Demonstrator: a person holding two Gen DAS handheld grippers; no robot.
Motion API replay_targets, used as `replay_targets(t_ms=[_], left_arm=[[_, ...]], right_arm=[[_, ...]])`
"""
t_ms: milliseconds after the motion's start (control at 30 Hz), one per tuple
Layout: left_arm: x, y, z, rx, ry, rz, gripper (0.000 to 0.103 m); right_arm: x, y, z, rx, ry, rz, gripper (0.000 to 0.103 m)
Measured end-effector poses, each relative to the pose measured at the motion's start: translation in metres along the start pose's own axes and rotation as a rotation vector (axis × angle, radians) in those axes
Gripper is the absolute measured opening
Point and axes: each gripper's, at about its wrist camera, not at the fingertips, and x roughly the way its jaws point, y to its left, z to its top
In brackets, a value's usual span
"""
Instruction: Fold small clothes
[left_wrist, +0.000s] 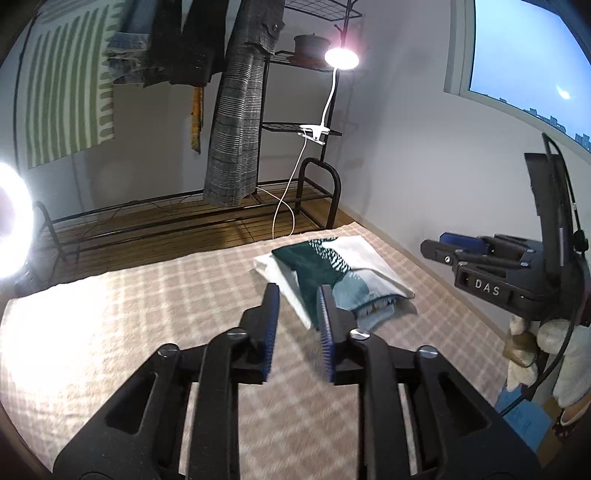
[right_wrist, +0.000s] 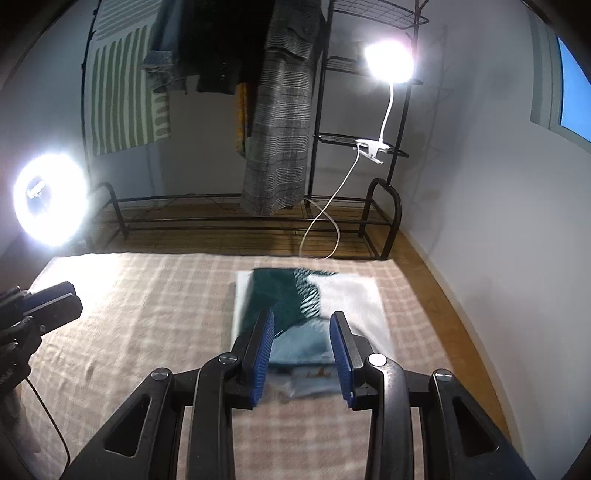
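Teal, white and pale blue cloth (right_wrist: 295, 317) lies folded in a flat packet on a checked blanket (right_wrist: 147, 332) spread over the floor, toward the blanket's far right part. Its far edge sits close to the blanket's far hem; bare wood floor (right_wrist: 436, 280) runs along the right side up to the wall.

Both grippers hang above the blanket, clear of the cloth. The left gripper (left_wrist: 295, 325) has its jaws a narrow gap apart with nothing between the blue pads (left_wrist: 271, 328); the cloth shows beyond and behind them. The right gripper (right_wrist: 301, 354) has its jaws somewhat wider, also empty, with the near end of the packet seen through the gap.

The left view alone shows the right gripper from the side (left_wrist: 480, 258), off to the right near the wall, a window (left_wrist: 524, 48), and a fleecy sleeve (left_wrist: 561, 354) below it. The right view alone shows the left gripper (right_wrist: 48, 302) at the far left edge and the full ring light (right_wrist: 51, 199).

Left of the cloth the blanket is wide and bare. Beyond its far hem stand a black rack (right_wrist: 258, 218) with hanging clothes (right_wrist: 280, 129) and a clip lamp (right_wrist: 388, 59) with a trailing white cord (right_wrist: 332, 221).
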Motion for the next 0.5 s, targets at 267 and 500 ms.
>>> replay_targets(t_ms=[267, 500], left_arm=[[-0.033, 0.008, -0.04, 0.036, 0.011, 0.01, 0.023], [-0.042, 0.012, -0.069, 0.043, 0.01, 0.019, 0.054]], right_arm=[[-0.028, 0.035, -0.043, 0.081, -0.014, 0.017, 0.062], [-0.024, 0.044, -0.066, 0.168, -0.039, 0.013, 0.075]])
